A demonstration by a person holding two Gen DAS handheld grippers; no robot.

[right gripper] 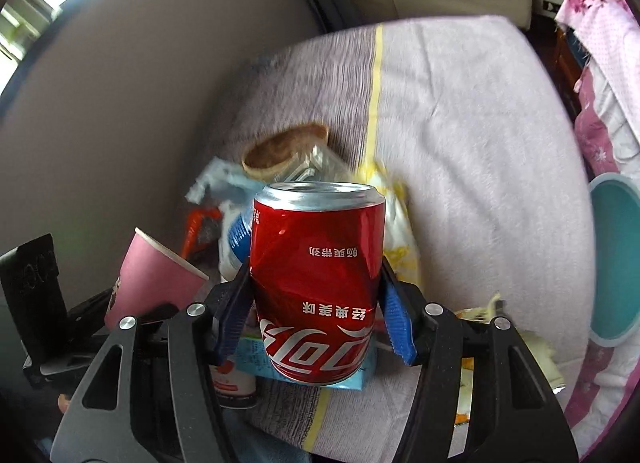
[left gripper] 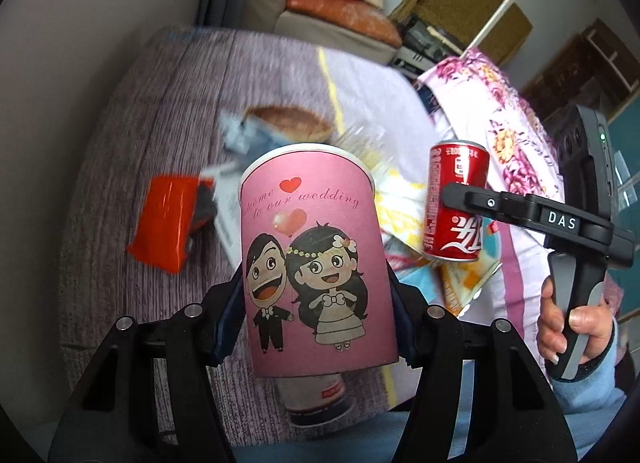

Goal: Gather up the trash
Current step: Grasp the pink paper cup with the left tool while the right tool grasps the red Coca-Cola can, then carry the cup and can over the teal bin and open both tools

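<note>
While both grippers tilt downward over the bed [right gripper: 460, 143], the left gripper [left gripper: 318, 311] clamps a pink paper cup [left gripper: 316, 259] and the right gripper [right gripper: 316, 299] clamps a dented red can [right gripper: 316, 283], both lifted clear; blurred wrappers [left gripper: 400, 199] and a brown bowl [right gripper: 280, 151] litter the striped cover; a sofa [left gripper: 340, 15] stands behind.

Pink paper cup [left gripper: 316, 259] — script reading "to our wedding", preceded by a partly legible "welcome", above a cartoon bride and groom with red hearts. Red can [right gripper: 318, 283] — white Coca-Cola script in Chinese characters, seen upside down, with smaller lines of Chinese print. Right gripper [left gripper: 454, 191], black arm — white letters "DAS".
</note>
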